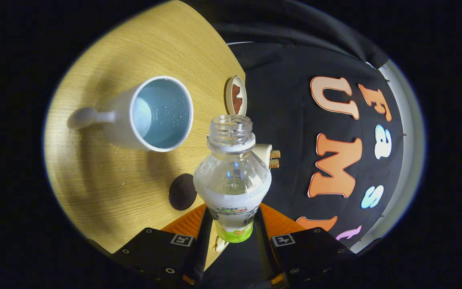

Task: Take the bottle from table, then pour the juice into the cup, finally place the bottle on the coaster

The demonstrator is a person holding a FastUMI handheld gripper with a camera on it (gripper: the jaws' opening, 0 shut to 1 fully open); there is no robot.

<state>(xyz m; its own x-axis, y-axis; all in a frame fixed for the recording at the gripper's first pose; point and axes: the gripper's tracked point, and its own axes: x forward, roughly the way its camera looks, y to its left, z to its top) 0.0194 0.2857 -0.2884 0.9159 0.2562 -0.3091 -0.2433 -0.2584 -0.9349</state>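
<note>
A clear plastic bottle (232, 176) with its cap off and a white-and-green label is held between my fingers; the gripper (233, 224) is shut on its lower body. The whole view is rolled sideways, so the bottle is tilted over the wooden table (106, 176). Its open mouth points past the rim of a white cup (150, 114) with a pale blue inside and a handle; the cup stands beyond my fingers, apart from the bottle. Small droplets cling to the cup's inner wall. A dark round coaster (182, 192) lies on the table just ahead of my fingers, beside the bottle.
A small round dish (236, 97) holding something brown sits near the table's far edge. A white plug-like object (266, 155) with brass prongs sits behind the bottle's shoulder. Black booth cloth hangs past the table edge.
</note>
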